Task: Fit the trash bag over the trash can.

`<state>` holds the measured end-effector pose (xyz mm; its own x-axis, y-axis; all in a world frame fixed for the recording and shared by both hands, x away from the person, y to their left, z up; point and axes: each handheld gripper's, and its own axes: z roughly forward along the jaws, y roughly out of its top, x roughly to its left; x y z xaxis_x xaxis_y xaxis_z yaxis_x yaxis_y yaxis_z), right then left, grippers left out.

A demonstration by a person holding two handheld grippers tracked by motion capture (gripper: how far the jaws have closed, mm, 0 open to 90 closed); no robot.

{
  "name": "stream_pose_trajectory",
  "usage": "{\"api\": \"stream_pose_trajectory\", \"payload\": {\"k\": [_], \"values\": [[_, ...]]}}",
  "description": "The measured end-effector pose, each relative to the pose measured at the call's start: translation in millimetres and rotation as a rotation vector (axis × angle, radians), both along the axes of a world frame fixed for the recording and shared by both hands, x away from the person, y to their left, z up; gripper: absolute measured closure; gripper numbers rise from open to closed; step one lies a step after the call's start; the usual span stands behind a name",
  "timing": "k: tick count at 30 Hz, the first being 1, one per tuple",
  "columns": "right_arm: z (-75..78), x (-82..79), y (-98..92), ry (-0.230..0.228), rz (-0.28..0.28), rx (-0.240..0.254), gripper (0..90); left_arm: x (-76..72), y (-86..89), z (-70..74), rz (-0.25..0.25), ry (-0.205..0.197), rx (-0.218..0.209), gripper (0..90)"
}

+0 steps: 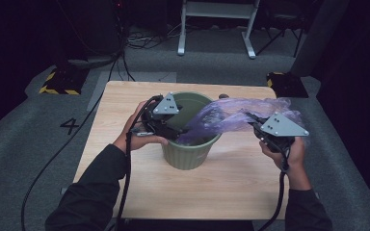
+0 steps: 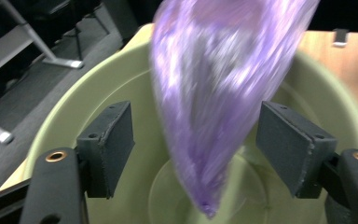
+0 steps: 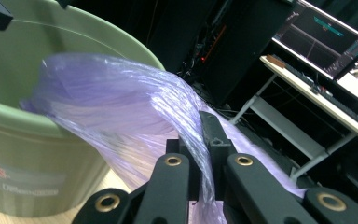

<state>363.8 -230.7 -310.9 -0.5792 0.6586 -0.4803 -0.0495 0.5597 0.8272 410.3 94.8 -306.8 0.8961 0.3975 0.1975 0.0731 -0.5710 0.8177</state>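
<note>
Left gripper (image 1: 173, 129) hangs over the green bin's (image 1: 191, 156) near-left rim, jaws wide, purple bag (image 2: 214, 107) between them ungripped. Bin stands mid-table (image 1: 125, 187). Right gripper (image 3: 204, 154) pinches the bag; thin film could slip or tear, or tugging could tip the bin.

Dim lab: monitors (image 3: 335, 37), floor cables (image 1: 144, 41), hazard-taped blocks (image 1: 60, 82).

A light wooden counter (image 1: 183, 187) stands on grey carpet (image 1: 24, 144). A white "4" (image 1: 69, 126) marks the carpet left of it. Cables (image 1: 147, 38) lie beyond.
</note>
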Motion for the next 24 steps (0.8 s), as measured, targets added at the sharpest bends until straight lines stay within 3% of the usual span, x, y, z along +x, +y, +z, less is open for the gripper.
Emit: {"api": "stream_pose_trajectory", "payload": {"k": [7, 12, 16, 18, 24], "values": [[1.7, 2.1, 28.4, -0.014, 0.047, -0.037, 88.7, -10.5, -28.6, 5.7, -0.079, -0.022, 0.013, 26.2], [1.7, 1.4, 42.3, -0.012, 0.083, -0.045, 88.6, -12.2, -44.1, 3.2, -0.088, -0.020, 0.036, 28.1], [2.1, -0.4, 50.3, -0.008, 0.120, -0.029, 87.8, -12.8, -50.9, 0.5, -0.070, -0.035, 0.070, 51.8], [2.3, -1.9, 53.2, -0.009, 0.129, -0.027, 86.5, -14.9, -50.9, 0.3, -0.066, -0.064, 0.084, 65.6], [1.8, -7.7, 57.3, -0.006, 0.176, -0.011, 79.2, -17.0, -49.7, -1.7, -0.065, -0.073, 0.113, 88.7]]}}
